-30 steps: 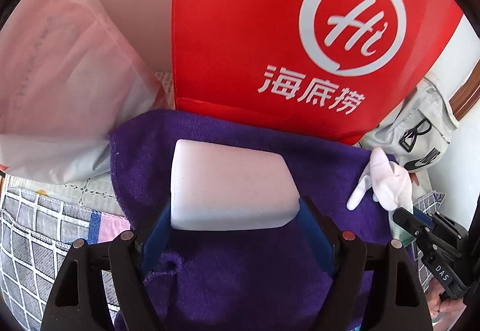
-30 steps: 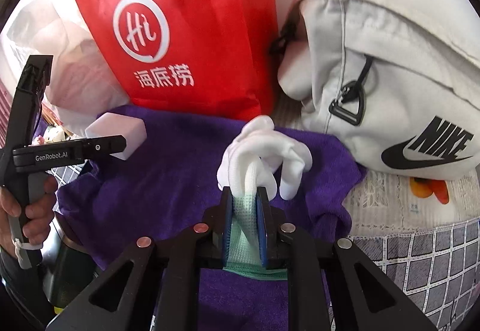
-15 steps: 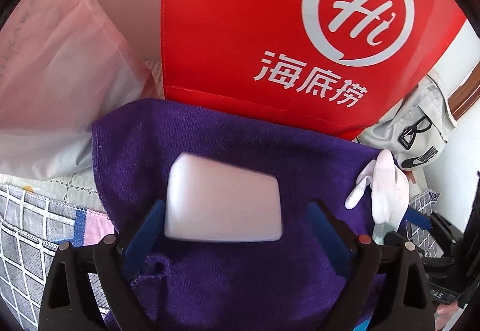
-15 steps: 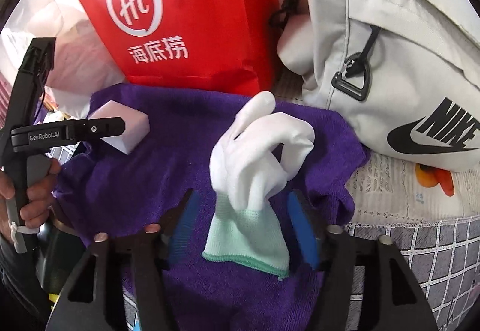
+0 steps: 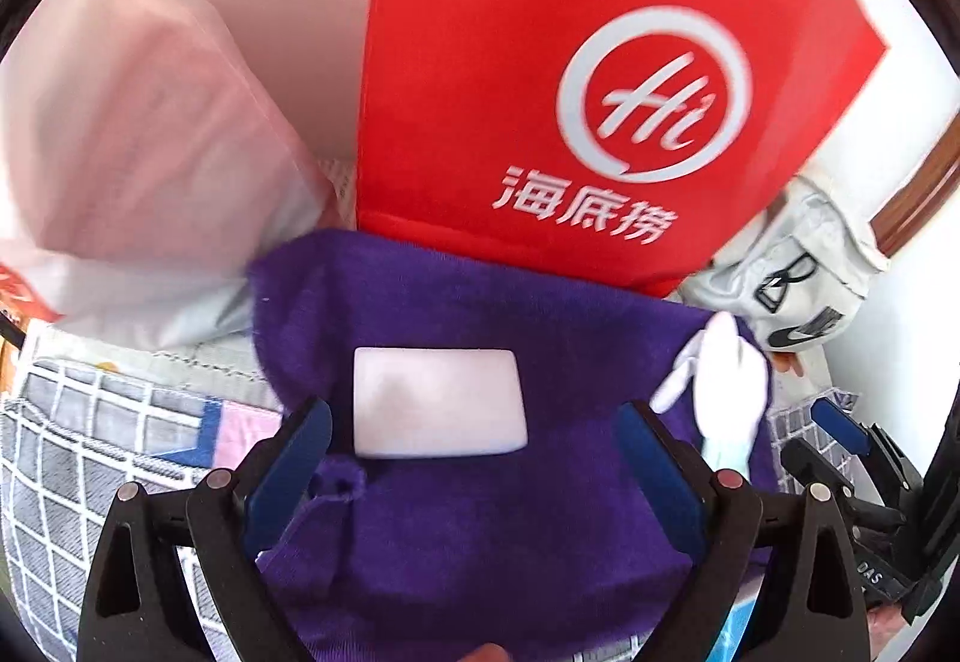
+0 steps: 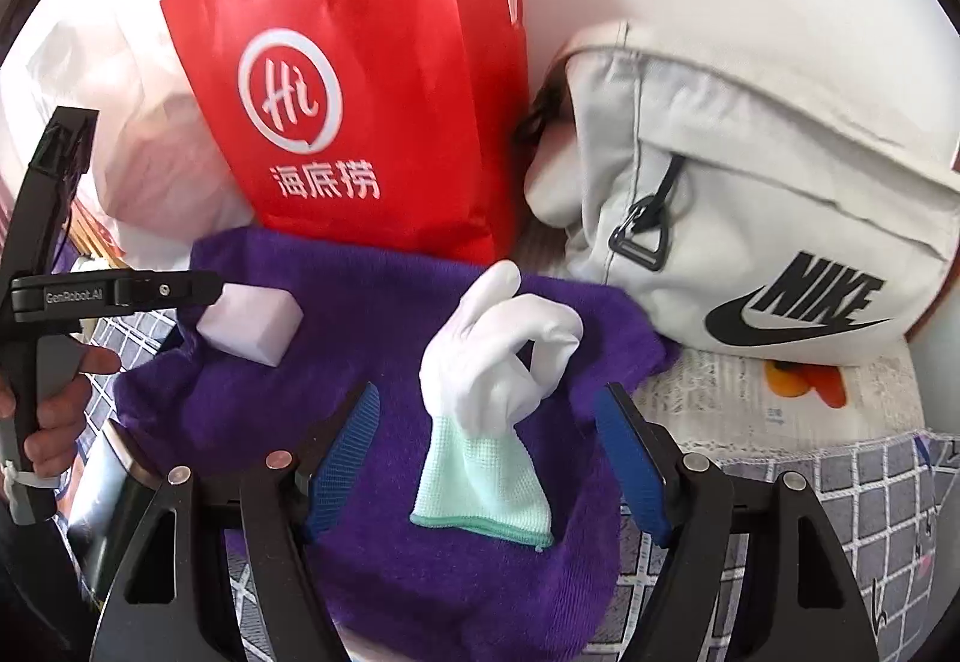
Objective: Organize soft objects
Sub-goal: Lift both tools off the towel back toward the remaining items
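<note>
Purple towel [image 6: 384, 422] lies spread over a checked cloth [image 6: 840, 482] and carries both of the soft things in play. The white sponge block [image 5: 438, 401] rests flat on the towel's left part, and the left gripper [image 5: 474, 458] hovers just short of it with its jaws wide apart, the blue pads flanking the block without touching it. The white glove [image 6: 498, 362], with its pale green cuff, sits on the towel's right part, fingers curled and partly standing up; the right gripper [image 6: 492, 458] has its jaws spread well clear on either side of the cuff, holding nothing. Behind the towel stand a red paper bag [image 6: 372, 80], a pale plastic bag [image 5: 132, 170] to its left and a grey Nike pouch [image 6: 750, 194] to its right. As a judgement, the gathering step looks done: both items lie on the towel, well apart from each other, and neither is gripped. What remains is unclear from these views; the glove is crumpled rather than laid flat, and the towel's near left corner [image 5: 336, 488] is bunched, so some straightening or folding may still be due. No container for the items is plainly marked.
</note>
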`<control>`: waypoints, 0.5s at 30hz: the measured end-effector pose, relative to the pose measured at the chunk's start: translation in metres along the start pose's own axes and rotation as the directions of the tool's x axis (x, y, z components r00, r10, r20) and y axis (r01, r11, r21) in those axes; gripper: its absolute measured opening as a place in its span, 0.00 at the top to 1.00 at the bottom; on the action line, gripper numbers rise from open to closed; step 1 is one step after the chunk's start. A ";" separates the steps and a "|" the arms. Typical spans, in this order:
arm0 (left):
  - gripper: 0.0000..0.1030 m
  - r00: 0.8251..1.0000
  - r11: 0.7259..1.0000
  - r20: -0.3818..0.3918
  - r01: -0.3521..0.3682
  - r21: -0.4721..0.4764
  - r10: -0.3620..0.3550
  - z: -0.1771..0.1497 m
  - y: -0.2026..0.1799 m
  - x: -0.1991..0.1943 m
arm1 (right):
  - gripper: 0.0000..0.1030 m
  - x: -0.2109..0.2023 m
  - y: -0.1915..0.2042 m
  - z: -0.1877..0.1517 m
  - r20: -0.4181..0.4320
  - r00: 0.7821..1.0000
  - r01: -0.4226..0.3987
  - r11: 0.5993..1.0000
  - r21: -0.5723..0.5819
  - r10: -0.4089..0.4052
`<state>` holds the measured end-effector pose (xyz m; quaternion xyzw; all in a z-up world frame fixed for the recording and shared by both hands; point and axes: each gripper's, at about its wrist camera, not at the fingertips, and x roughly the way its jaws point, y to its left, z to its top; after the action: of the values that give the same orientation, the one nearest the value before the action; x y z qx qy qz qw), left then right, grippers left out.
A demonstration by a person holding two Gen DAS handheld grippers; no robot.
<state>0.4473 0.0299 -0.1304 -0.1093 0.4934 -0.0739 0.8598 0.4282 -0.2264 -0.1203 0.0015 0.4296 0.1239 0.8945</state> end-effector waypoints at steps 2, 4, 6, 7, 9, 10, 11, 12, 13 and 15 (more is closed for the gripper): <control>0.07 1.000 1.000 0.005 0.005 0.004 -0.005 -0.006 -0.001 -0.011 | 0.28 -0.010 0.002 -0.002 0.020 1.000 0.003 1.000 0.013 -0.004; 0.08 1.000 0.999 -0.003 0.018 0.027 -0.017 -0.014 -0.002 -0.024 | 0.28 -0.021 0.005 -0.005 0.006 1.000 -0.013 1.000 0.026 0.013; 0.08 0.999 0.998 0.004 0.037 0.045 -0.038 -0.021 -0.005 -0.040 | 0.28 -0.035 0.012 -0.010 -0.001 1.000 -0.001 1.000 0.016 0.001; 0.08 0.999 0.998 0.021 0.039 0.042 -0.040 -0.025 -0.005 -0.050 | 0.28 -0.040 0.015 -0.013 0.004 1.000 0.006 1.000 0.009 -0.006; 0.08 0.998 0.999 0.051 0.031 0.028 -0.033 -0.031 -0.001 -0.067 | 0.28 -0.057 0.024 -0.023 0.011 1.000 0.012 1.000 0.005 -0.012; 0.08 0.997 0.999 0.067 0.027 0.020 -0.029 -0.036 0.001 -0.077 | 0.28 -0.062 0.027 -0.028 0.006 1.000 0.008 1.000 0.009 -0.008; 0.08 0.996 1.000 0.084 0.018 0.009 -0.019 -0.043 0.001 -0.087 | 0.28 -0.068 0.029 -0.032 0.002 1.000 0.003 1.000 0.012 -0.003; 0.08 0.996 1.000 0.090 0.012 0.003 -0.013 -0.046 0.010 -0.100 | 0.28 -0.074 0.033 -0.039 -0.003 1.000 -0.002 1.000 0.017 0.002; 0.08 0.996 1.000 0.092 0.005 0.001 -0.005 -0.051 0.010 -0.106 | 0.28 -0.079 0.036 -0.045 -0.007 1.000 -0.009 1.000 0.019 0.009; 0.08 0.995 1.000 0.100 -0.004 0.027 0.002 -0.063 0.011 -0.122 | 0.28 -0.091 0.044 -0.062 -0.020 0.999 -0.027 0.999 0.026 0.028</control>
<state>0.3319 0.0616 -0.0628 -0.1004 0.4488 -0.0737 0.8849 0.3159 -0.2102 -0.0849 0.0176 0.4401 0.1307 0.8882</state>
